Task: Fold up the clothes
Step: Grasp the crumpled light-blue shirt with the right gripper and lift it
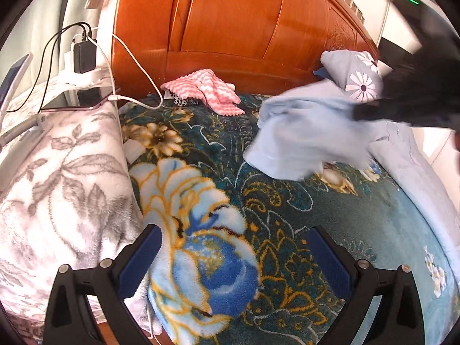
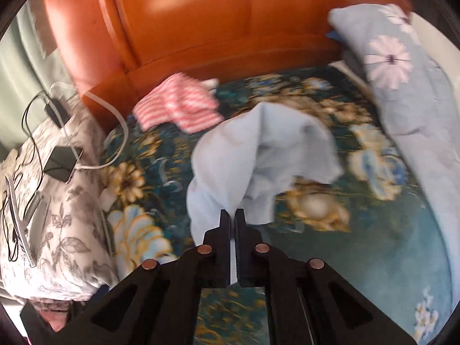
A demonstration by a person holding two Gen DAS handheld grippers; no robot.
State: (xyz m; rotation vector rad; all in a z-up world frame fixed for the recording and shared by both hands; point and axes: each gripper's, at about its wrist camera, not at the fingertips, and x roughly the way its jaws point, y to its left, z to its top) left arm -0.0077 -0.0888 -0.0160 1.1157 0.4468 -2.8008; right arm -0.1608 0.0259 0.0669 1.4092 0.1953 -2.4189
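Note:
A light blue garment (image 2: 258,155) hangs bunched above the floral bed blanket (image 2: 373,244). My right gripper (image 2: 233,215) is shut on its near edge and holds it up. In the left wrist view the garment (image 1: 302,132) hangs at the right, with my right gripper (image 1: 373,112) a dark blur beside it. My left gripper (image 1: 233,244) is open and empty, low over the blanket (image 1: 287,201), well short of the garment. A pink and white striped cloth (image 1: 207,89) lies crumpled by the headboard; it also shows in the right wrist view (image 2: 178,106).
An orange wooden headboard (image 1: 230,23) closes the far side. A grey-leaf white quilt (image 1: 57,172) lies at the left with a phone (image 1: 72,100), chargers and cables on it. A blue flowered pillow (image 2: 402,86) lies along the right side.

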